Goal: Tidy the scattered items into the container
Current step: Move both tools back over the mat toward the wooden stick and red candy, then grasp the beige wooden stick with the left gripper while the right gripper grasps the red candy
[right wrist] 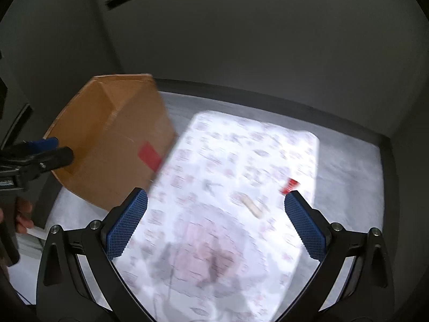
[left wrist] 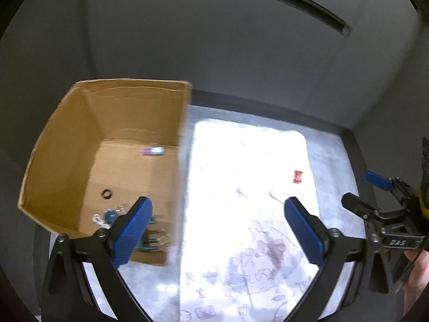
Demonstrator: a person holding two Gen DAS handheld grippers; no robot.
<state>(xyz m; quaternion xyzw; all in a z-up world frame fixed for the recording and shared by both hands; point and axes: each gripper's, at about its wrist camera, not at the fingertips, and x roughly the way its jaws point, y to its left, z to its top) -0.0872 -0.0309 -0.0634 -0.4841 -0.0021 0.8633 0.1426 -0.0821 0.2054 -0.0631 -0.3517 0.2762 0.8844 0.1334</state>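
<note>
An open cardboard box (left wrist: 67,139) stands at the left of the table; it also shows in the right wrist view (right wrist: 115,139). Inside lie a small tube (left wrist: 153,150), a dark ring (left wrist: 107,193), and teal and white small items (left wrist: 110,216). On the patterned white mat (left wrist: 241,161) lie a red wrapper (left wrist: 297,176) and a pale stick (left wrist: 276,198); the right wrist view shows the wrapper (right wrist: 289,186) and the stick (right wrist: 252,205) too. My left gripper (left wrist: 217,226) is open and empty, over the box's right wall. My right gripper (right wrist: 215,224) is open and empty above the mat.
The mat (right wrist: 241,161) lies on a grey table (left wrist: 329,161) with a dark raised edge (left wrist: 268,107) against grey walls. The right gripper shows at the right of the left wrist view (left wrist: 375,187). The left gripper shows at the left of the right wrist view (right wrist: 40,155).
</note>
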